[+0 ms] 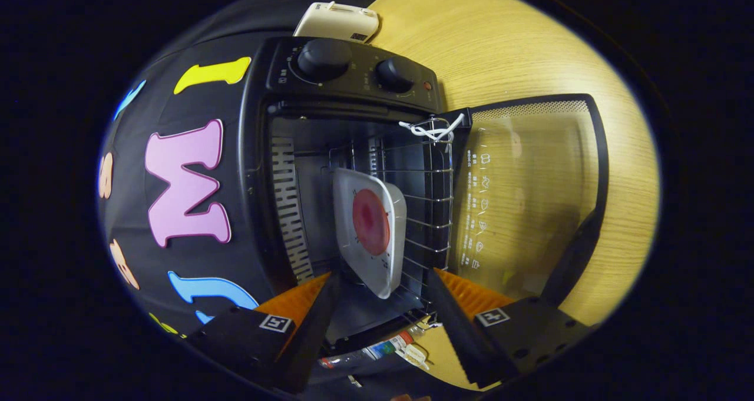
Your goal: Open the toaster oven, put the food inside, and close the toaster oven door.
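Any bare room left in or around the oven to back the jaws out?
Jaws open, gripper just ahead of the plate on the rack. Free: rack wires between plate and open door; wooden tabletop past the door. Crowded: plate side near the ribbed wall.

The hand-held gripper (383, 307) points into the toaster oven (353, 171). Its fingers (312, 324) stand spread apart just before the oven's mouth, gripping nothing.

The gripper (382, 312), fingers spread, hides the plate's (370, 231) near corner and the rack's (425, 212) near end.
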Motion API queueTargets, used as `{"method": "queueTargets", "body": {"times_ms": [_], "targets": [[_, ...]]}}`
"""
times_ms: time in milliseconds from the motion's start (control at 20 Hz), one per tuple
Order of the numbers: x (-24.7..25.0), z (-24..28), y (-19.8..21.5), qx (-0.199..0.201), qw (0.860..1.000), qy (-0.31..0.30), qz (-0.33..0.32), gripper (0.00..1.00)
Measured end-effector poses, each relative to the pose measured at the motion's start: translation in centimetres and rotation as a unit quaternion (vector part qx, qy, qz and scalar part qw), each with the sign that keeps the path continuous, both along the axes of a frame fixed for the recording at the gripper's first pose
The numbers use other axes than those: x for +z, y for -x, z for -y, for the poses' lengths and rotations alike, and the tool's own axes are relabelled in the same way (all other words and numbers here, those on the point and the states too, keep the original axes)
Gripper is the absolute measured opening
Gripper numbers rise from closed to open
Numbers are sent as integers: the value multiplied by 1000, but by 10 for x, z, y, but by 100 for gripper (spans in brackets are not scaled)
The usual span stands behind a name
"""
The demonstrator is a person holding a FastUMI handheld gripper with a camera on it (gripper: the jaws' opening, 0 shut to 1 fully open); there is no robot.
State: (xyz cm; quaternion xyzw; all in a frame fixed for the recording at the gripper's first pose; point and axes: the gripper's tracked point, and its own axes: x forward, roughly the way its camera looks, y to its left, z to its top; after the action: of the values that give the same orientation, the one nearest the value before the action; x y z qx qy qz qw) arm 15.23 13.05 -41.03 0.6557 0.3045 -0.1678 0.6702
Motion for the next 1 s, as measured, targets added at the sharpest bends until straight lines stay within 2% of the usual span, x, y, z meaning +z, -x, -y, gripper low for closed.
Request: {"method": "queueTargets", "body": {"times_ms": [100, 200, 400, 500, 550, 600, 750, 800, 850, 1000], "targets": [[10, 5, 13, 28, 999, 39, 11, 98], [18, 8, 30, 74, 994, 85, 17, 98], [26, 15, 69, 157, 972, 174, 11, 98], [25, 11, 92, 211, 953, 220, 3, 98], [26, 9, 104, 245, 936, 251, 5, 98], [25, 9, 113, 282, 913, 294, 7, 98], [17, 19, 134, 372, 824, 427, 7, 99], [10, 20, 139, 393, 801, 452, 4, 98], [1, 20, 144, 409, 785, 466, -3, 98], [-29, 20, 158, 448, 752, 483, -30, 99]]}}
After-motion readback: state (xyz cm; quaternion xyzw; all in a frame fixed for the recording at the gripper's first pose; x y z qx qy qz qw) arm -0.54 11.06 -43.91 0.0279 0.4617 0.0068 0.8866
